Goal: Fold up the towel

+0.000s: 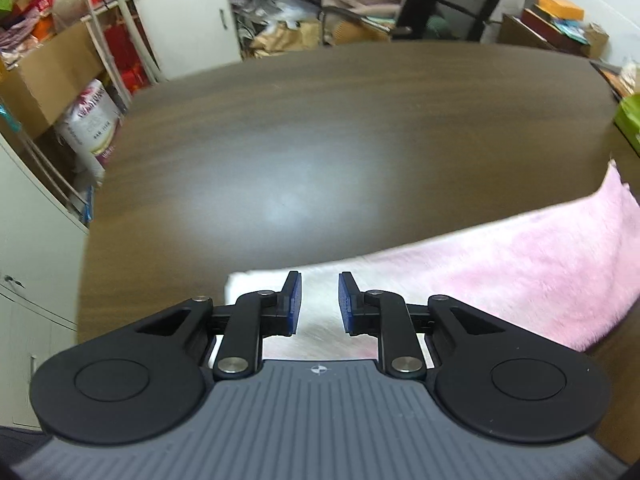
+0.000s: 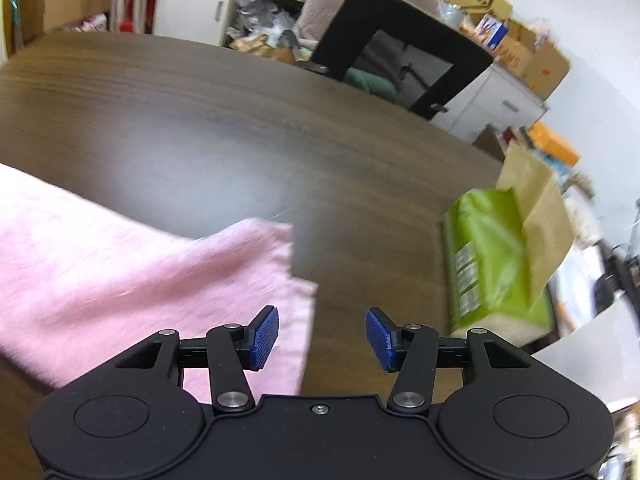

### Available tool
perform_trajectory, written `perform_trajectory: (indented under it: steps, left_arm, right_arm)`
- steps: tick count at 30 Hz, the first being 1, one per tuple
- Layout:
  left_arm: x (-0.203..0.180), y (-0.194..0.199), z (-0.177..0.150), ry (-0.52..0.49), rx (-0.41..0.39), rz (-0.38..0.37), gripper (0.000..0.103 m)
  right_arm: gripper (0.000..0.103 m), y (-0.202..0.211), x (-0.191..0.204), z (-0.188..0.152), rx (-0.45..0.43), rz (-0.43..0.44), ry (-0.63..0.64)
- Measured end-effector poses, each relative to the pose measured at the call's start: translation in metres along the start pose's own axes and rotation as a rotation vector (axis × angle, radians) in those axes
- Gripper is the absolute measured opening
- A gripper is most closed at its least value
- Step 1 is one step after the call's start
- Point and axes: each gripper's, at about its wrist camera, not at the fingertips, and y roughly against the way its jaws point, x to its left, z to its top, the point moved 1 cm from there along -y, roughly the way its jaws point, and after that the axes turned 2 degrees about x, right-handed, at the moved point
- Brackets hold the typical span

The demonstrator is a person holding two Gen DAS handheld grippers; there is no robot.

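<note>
A pink fluffy towel (image 1: 500,280) lies flat on the dark wooden table (image 1: 320,120), folded over with one layer on another. In the left wrist view its pale left end sits under my left gripper (image 1: 319,282), whose blue pads stand a little apart with nothing pinched between them. In the right wrist view the towel (image 2: 120,272) spreads to the left, its upper layer's corner set back from the lower one. My right gripper (image 2: 322,316) hovers open over the towel's right edge and the bare table (image 2: 240,120), holding nothing.
A green tissue pack (image 2: 488,264) and a brown paper bag (image 2: 536,208) sit near the table's right edge. Beyond the far edge a person sits on a black chair (image 2: 400,48). A white cabinet (image 1: 188,20), boxes and a printed sack (image 1: 92,120) crowd the floor at left.
</note>
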Motion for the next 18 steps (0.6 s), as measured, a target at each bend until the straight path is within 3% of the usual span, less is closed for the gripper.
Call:
perform_trajectory:
  steps: [3,5,8,18]
  left_arm:
    - [-0.006,-0.006,-0.006,0.008,0.018,-0.016,0.018]
    - [-0.009,-0.009,-0.008,-0.001,0.028,-0.013,0.018]
    - [-0.012,-0.012,-0.01,-0.012,0.039,-0.01,0.018]
    - [-0.017,-0.016,-0.013,-0.029,0.049,0.0,0.02]
  right_arm:
    - [0.043,0.003,-0.022,-0.009,-0.013,0.169,-0.117]
    - [0.039,0.001,-0.03,-0.012,-0.012,0.192,-0.124]
    - [0.011,-0.001,-0.04,-0.015,-0.022,0.272,-0.136]
    - [0.012,-0.01,-0.036,-0.016,0.018,0.269,-0.097]
